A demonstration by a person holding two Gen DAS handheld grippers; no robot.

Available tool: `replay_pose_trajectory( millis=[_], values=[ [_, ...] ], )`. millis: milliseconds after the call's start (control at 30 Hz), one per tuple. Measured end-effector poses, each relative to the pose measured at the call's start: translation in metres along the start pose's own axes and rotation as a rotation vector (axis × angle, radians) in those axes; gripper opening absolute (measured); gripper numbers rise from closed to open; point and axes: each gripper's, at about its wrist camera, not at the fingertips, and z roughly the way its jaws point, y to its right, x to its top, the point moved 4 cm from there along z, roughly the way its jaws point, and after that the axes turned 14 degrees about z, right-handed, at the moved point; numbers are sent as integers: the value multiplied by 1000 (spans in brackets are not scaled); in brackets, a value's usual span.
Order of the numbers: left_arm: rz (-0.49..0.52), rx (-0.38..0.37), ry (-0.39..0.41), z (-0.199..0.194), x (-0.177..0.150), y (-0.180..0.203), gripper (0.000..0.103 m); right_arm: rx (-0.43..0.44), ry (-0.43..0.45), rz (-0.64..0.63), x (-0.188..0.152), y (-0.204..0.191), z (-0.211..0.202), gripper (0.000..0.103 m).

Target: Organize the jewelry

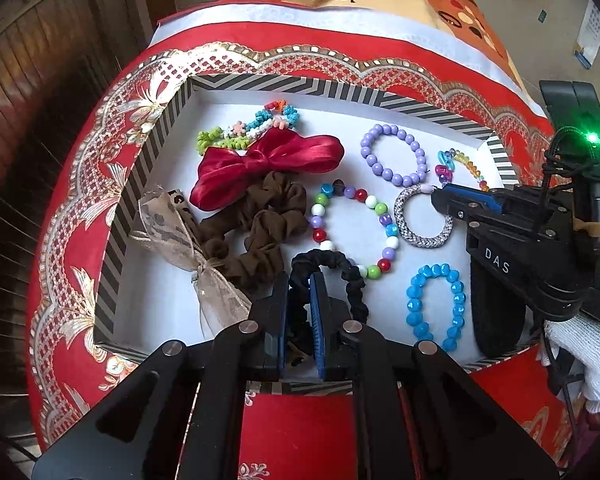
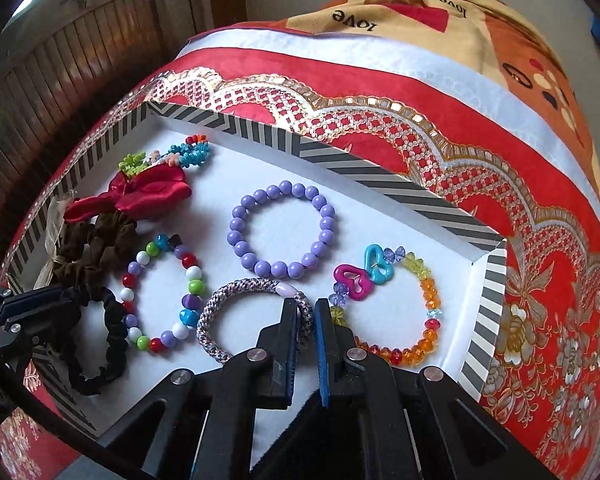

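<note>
A red cloth (image 1: 300, 432) with gold lace-pattern borders covers the work surface, and a blanket printed with "love" (image 2: 452, 40) lies beyond it. On the cloth rests a shallow tray (image 1: 340, 94) with a white floor and black-and-white striped walls; it carries all the jewelry. At the tray's far left corner lies a multicolour flower-bead bracelet (image 1: 252, 126), partly overlapped by a red satin bow (image 1: 260, 166), which in turn lies on a brown scrunchie (image 1: 260, 232). A sheer beige ribbon (image 1: 188, 248) lies along the left wall. Near the tray's centre lies a mixed-colour bead bracelet (image 1: 354, 230), with a purple bead bracelet (image 2: 282, 232) toward the far wall and a blue bead bracelet (image 1: 436, 306) toward the near right corner. A crystal bracelet with heart charms (image 2: 396, 308) occupies the far right corner. The left gripper (image 1: 299, 312) stands at the near edge with its jaws closed on a black scrunchie (image 1: 340, 276) (one strand passes between the blue pads, the rest loops out onto the tray floor). The right gripper (image 2: 304, 340) has its jaws narrowly apart, straddling one side of a silver braided hair tie (image 2: 220, 328); whether the pads press the band cannot be determined.
</note>
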Motion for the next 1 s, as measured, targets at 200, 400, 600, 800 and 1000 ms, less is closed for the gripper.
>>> replay_pose_trajectory(
  millis=[200, 400, 600, 800, 1000],
  values=[
    [-11, -9, -1, -2, 0, 0, 21, -4, -13, 15, 0, 1, 2, 6],
    [-25, -20, 18, -7, 1, 1, 39, 10, 2, 45, -2, 7, -9, 8],
    [-22, -16, 29, -14, 0, 5, 43, 45, 27, 80, -6, 8, -25, 24],
    [-28, 18, 46, -26, -2, 4, 43, 73, 60, 123, -13, 5, -46, 24],
    [-31, 33, 60, -37, -7, 4, 43, 94, 87, 186, -28, 6, -68, 28]
  ],
)
